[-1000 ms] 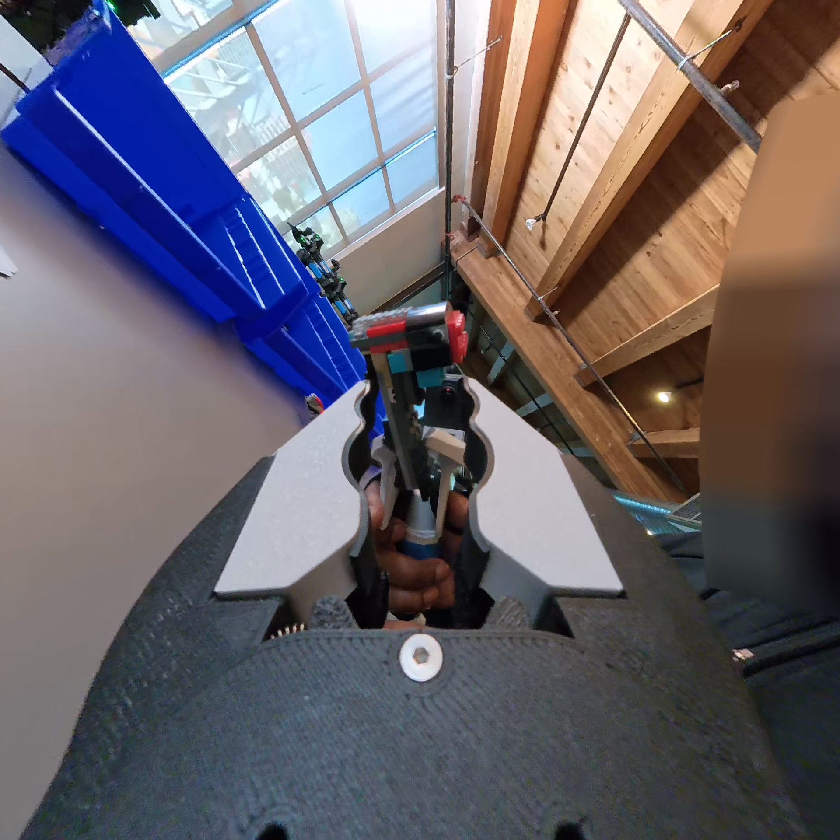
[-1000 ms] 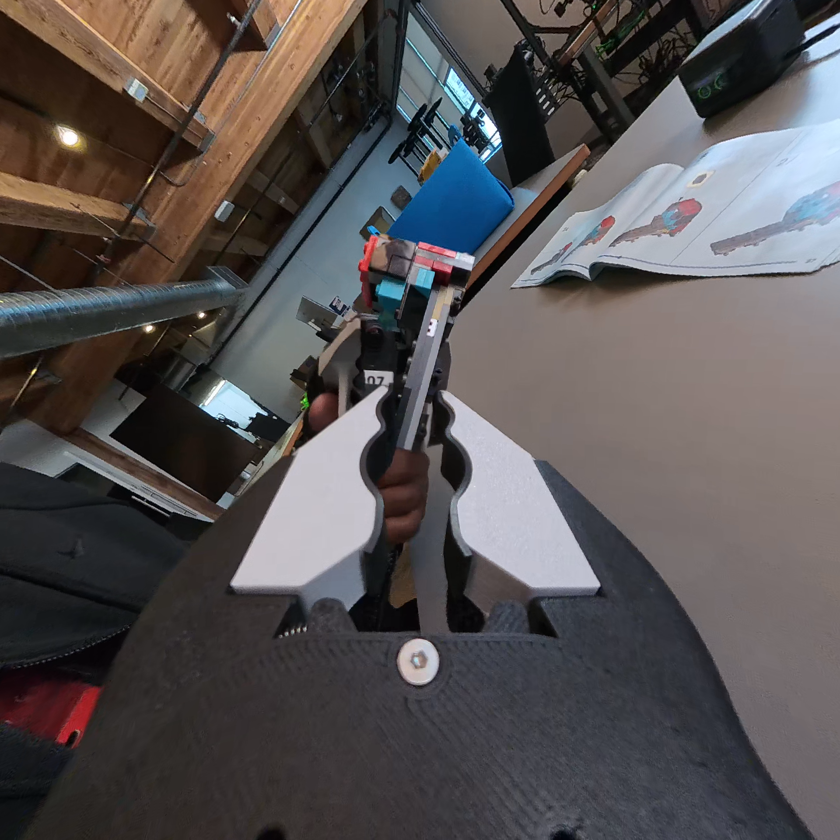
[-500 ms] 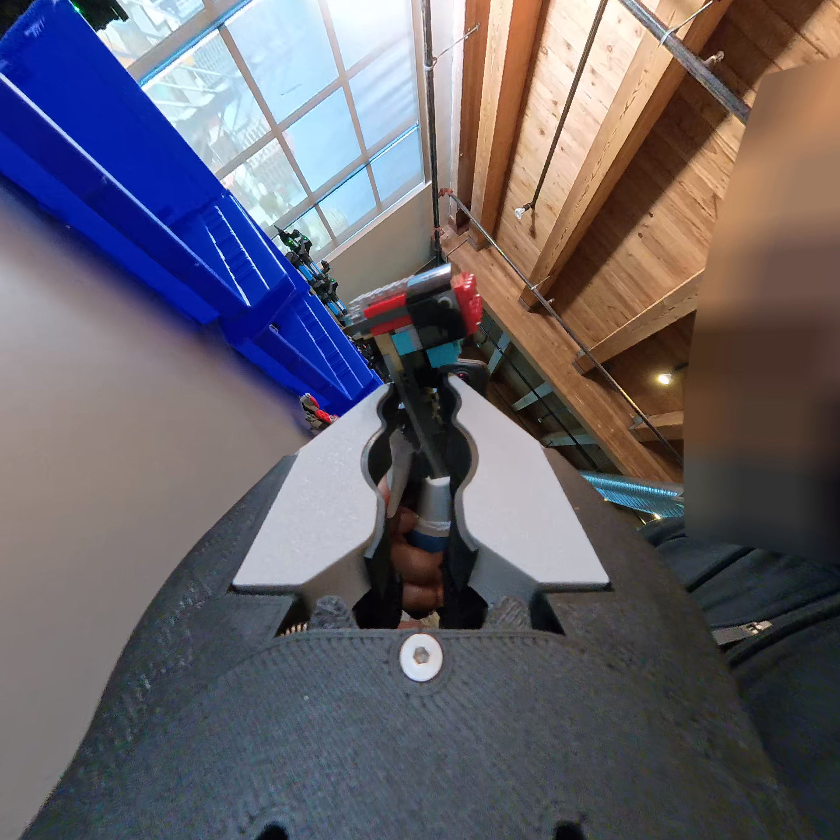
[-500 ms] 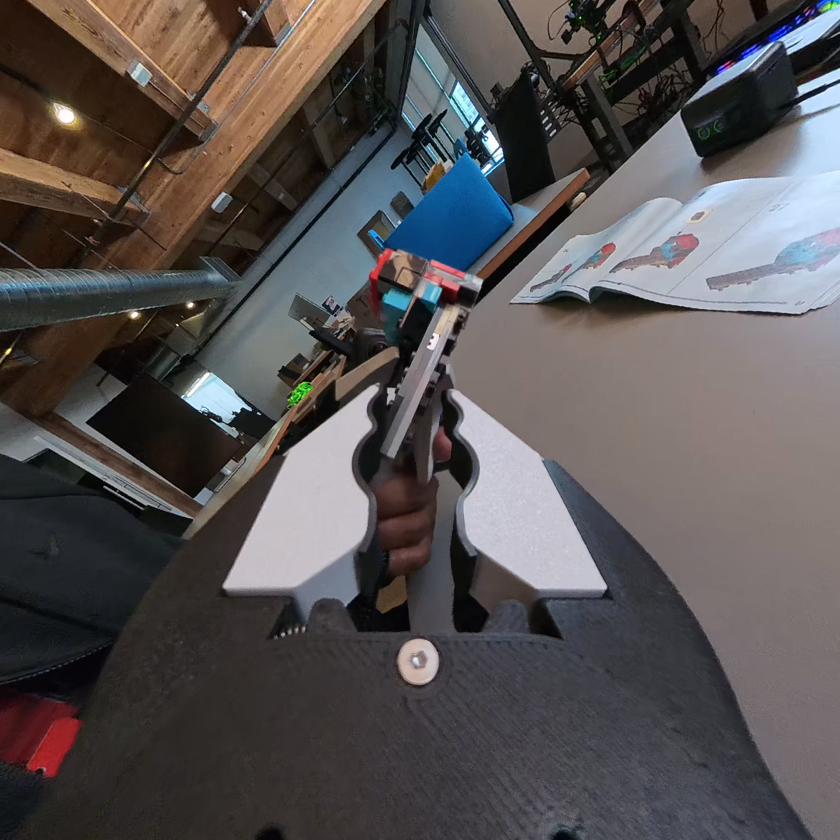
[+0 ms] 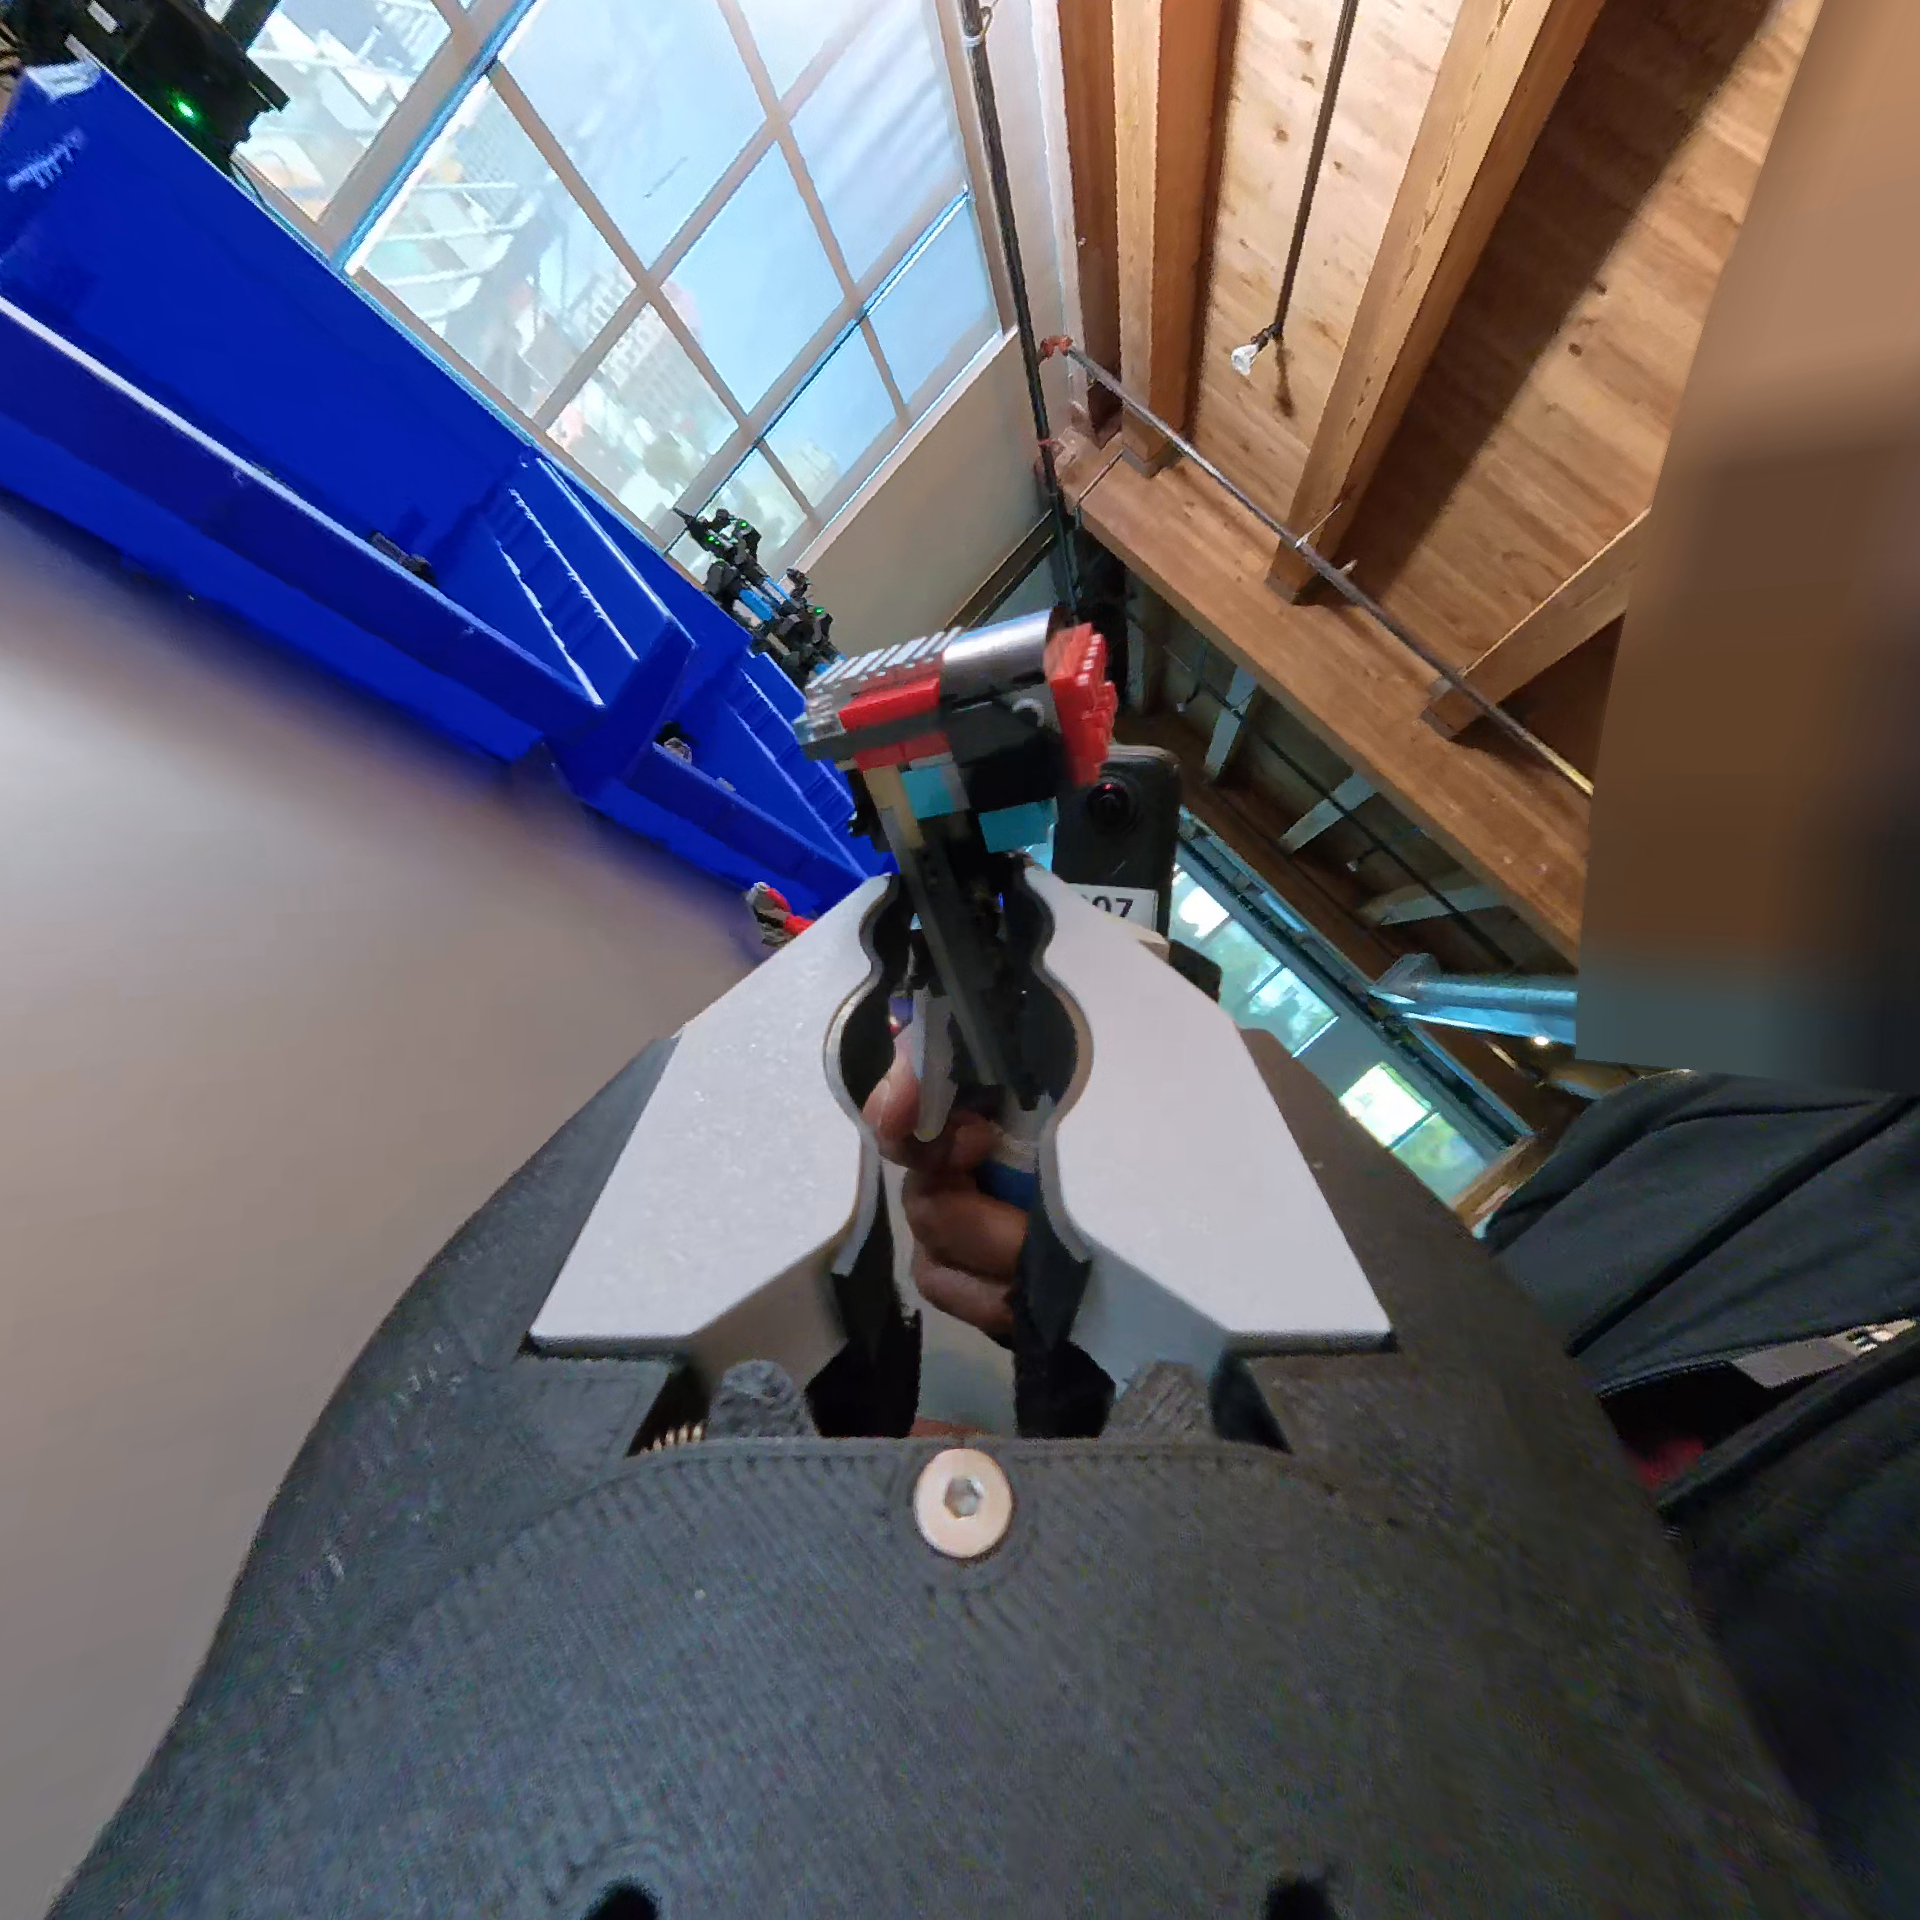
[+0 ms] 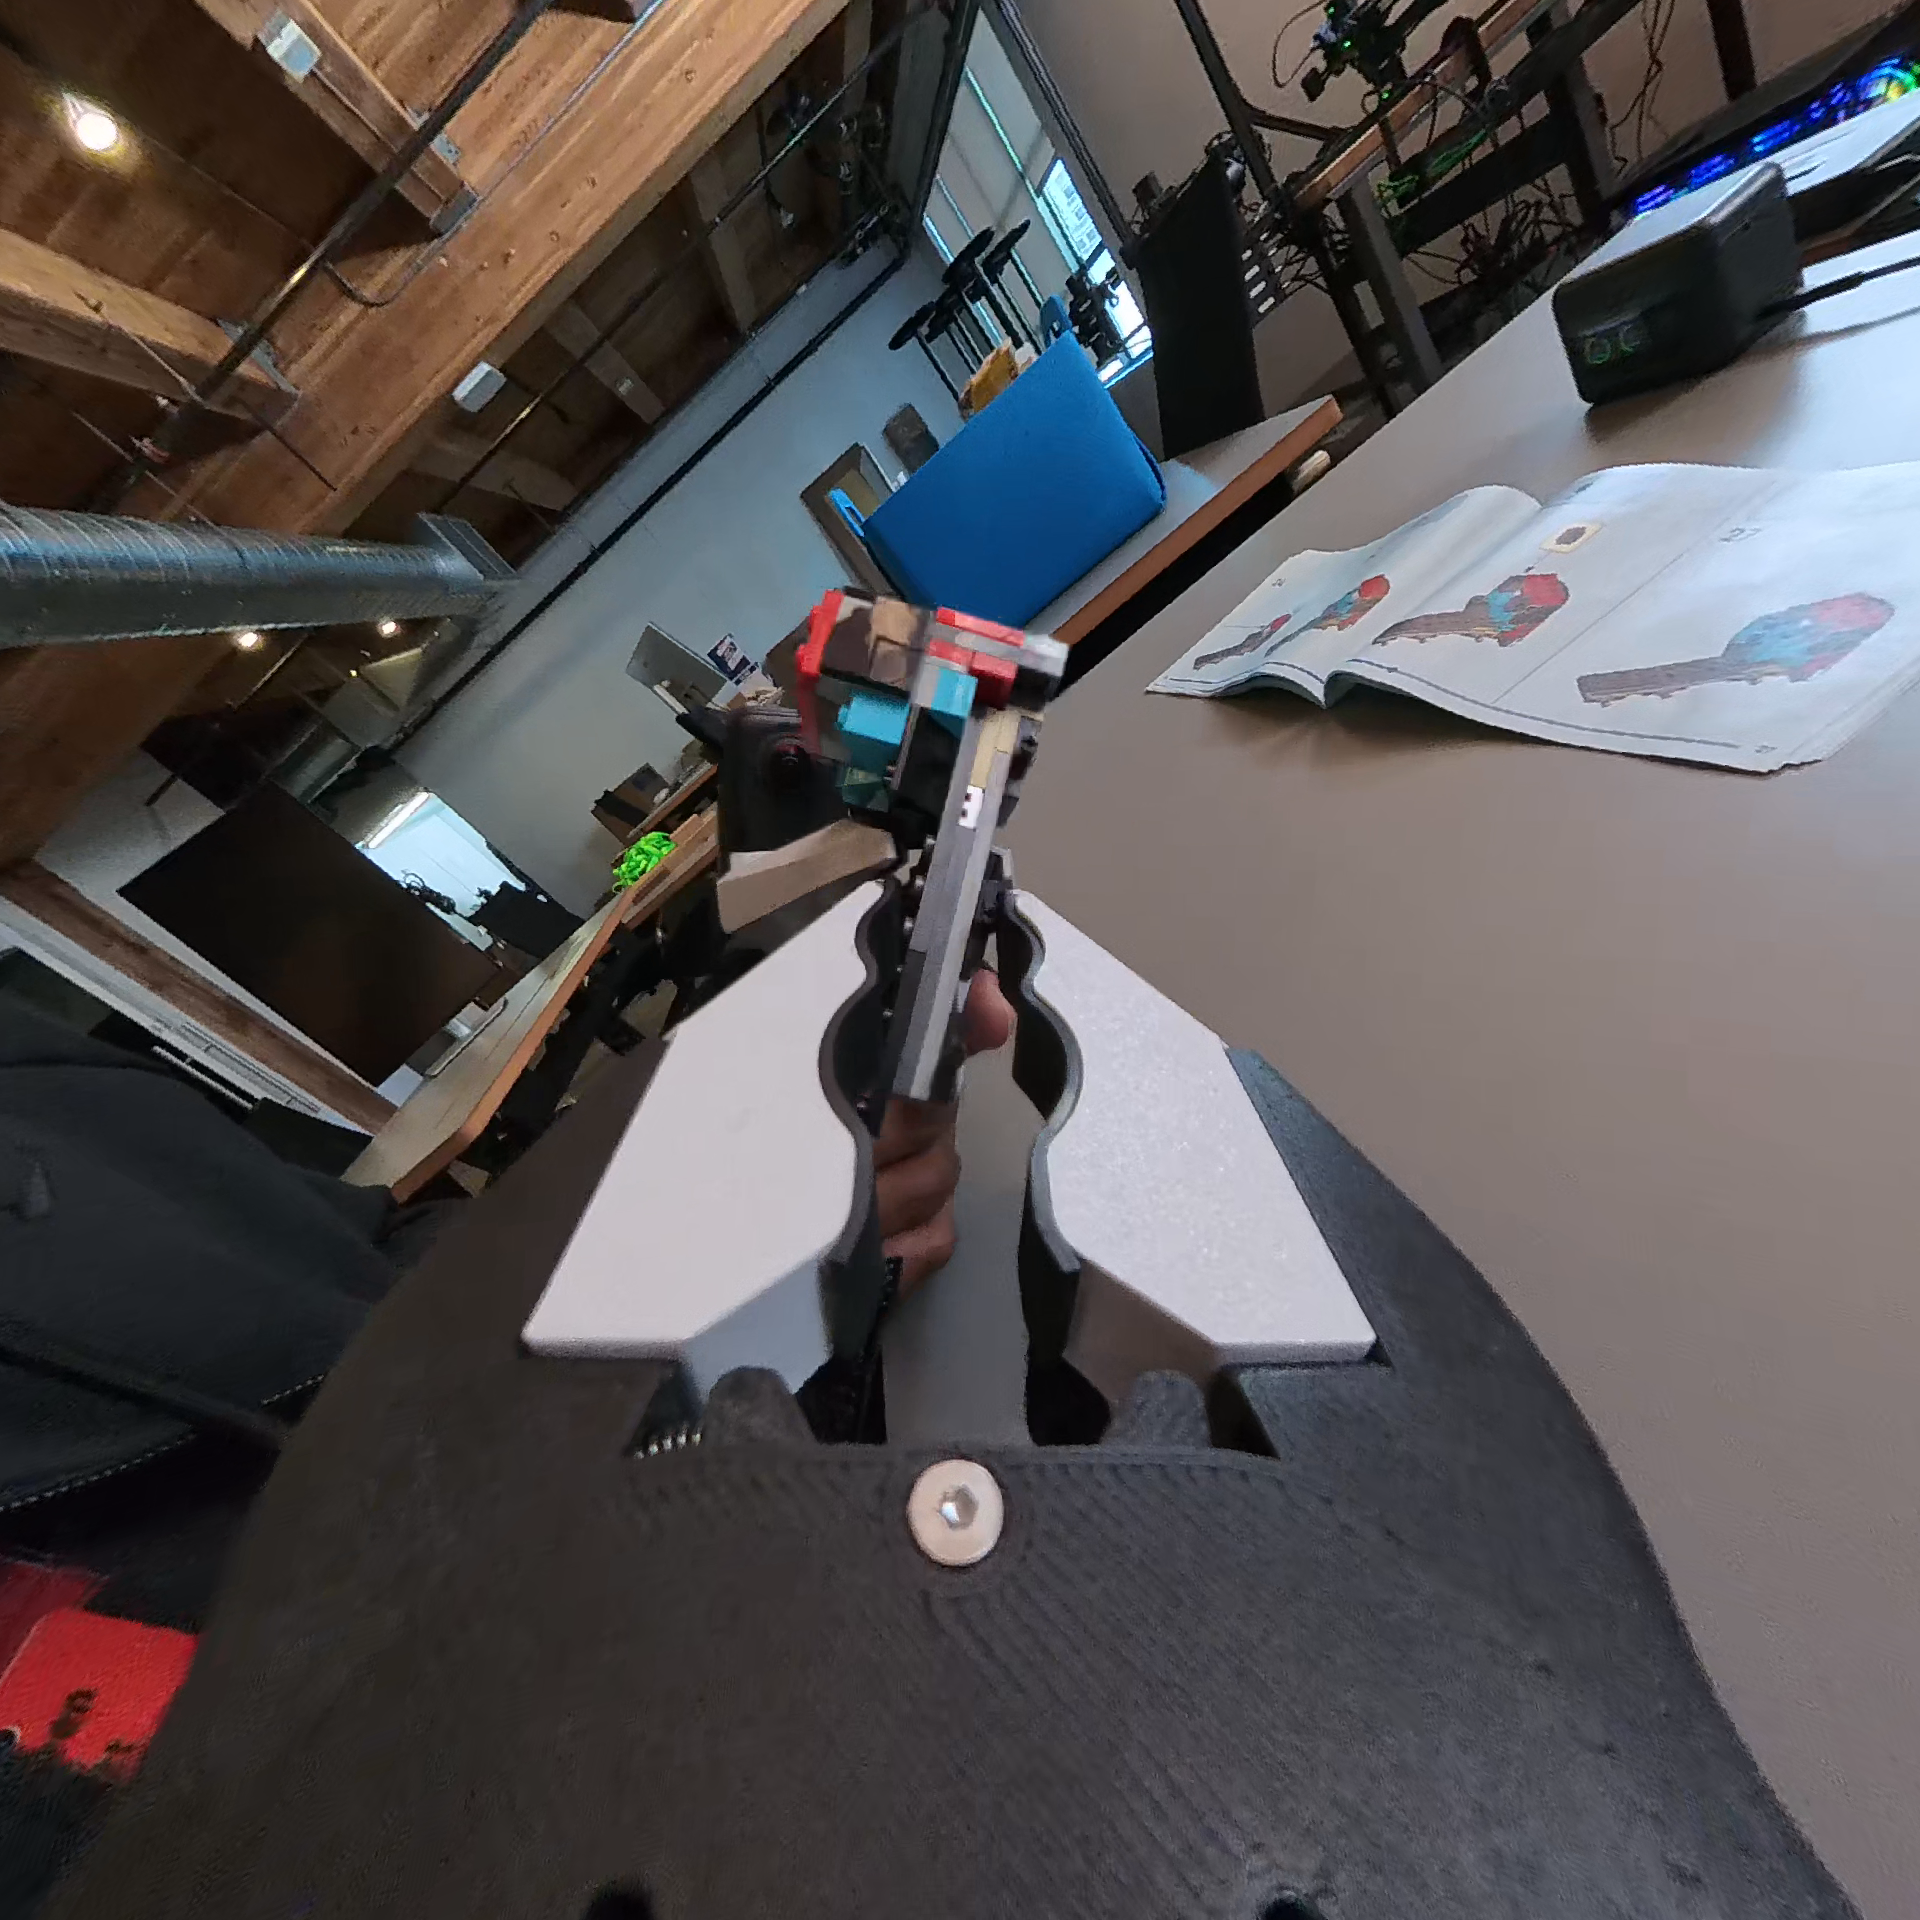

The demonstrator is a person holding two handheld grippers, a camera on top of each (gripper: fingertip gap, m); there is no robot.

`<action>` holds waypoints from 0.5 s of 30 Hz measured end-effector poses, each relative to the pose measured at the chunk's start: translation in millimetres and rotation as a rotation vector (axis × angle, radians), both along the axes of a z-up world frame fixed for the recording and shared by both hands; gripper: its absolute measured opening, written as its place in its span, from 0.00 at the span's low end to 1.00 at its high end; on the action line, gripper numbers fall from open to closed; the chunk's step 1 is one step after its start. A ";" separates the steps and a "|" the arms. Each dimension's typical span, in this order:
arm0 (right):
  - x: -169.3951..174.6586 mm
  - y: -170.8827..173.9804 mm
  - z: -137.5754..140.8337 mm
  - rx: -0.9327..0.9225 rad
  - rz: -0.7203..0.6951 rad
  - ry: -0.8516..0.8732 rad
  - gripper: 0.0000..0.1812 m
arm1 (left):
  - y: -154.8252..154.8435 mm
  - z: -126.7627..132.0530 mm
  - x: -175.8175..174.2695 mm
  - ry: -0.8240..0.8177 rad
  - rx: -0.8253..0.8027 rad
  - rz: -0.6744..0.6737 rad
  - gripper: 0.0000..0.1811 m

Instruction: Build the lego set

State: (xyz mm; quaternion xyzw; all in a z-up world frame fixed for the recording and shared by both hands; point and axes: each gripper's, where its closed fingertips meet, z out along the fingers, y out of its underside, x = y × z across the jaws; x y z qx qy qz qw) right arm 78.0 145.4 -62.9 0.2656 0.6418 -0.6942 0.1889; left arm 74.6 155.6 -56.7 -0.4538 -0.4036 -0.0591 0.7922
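Between the two grippers: a partly built lego model (image 5: 961, 748) is held aloft above the table (image 5: 312, 987), clear of its surface.
Model form: a long grey neck (image 6: 951, 935) is topped by a block of red, teal, black and grey bricks (image 6: 914, 675).
Left gripper (image 5: 961, 935): its jaws are clamped on the neck, just below the brick block.
Right gripper (image 6: 945, 935): its jaws are likewise closed on the neck, from the opposite side, so the camera of each gripper is seen behind the model in the other's view.
Reason for hold: the thin neck is judged to be gripped twice so that it is kept from twisting or bending while it is turned or pressed.
Pose: both grippers are tilted steeply upward and pointed toward each other; ceiling beams and windows fill the backgrounds.
Hand (image 5: 951, 1216): a person's fingers are glimpsed through the gap, on the far gripper's handle.
Instruction booklet (image 6: 1558, 634): it is laid open on the table, well apart from the model, presumably for reference.
Blue bins (image 5: 312, 499): these are ranged along the table's far edge.
Progress: the build is judged incomplete.
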 end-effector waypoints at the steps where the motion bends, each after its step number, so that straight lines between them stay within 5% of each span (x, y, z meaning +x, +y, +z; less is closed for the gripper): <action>1: -0.5 0.3 0.1 -0.001 -0.001 0.001 0.09 | 0.6 -1.2 -0.2 0.002 -0.020 0.005 0.10; 7: -2.7 0.6 0.4 -0.044 0.000 -0.015 0.08 | 1.8 0.6 0.0 -0.027 -0.017 -0.019 0.11; 12: -11.1 3.4 -3.4 -0.092 -0.023 -0.068 0.08 | -4.8 9.2 -0.5 -0.081 0.079 -0.038 0.26; 15: -11.4 2.1 -3.9 -0.067 -0.036 -0.039 0.08 | -10.4 11.6 -2.8 -0.096 0.122 -0.031 0.22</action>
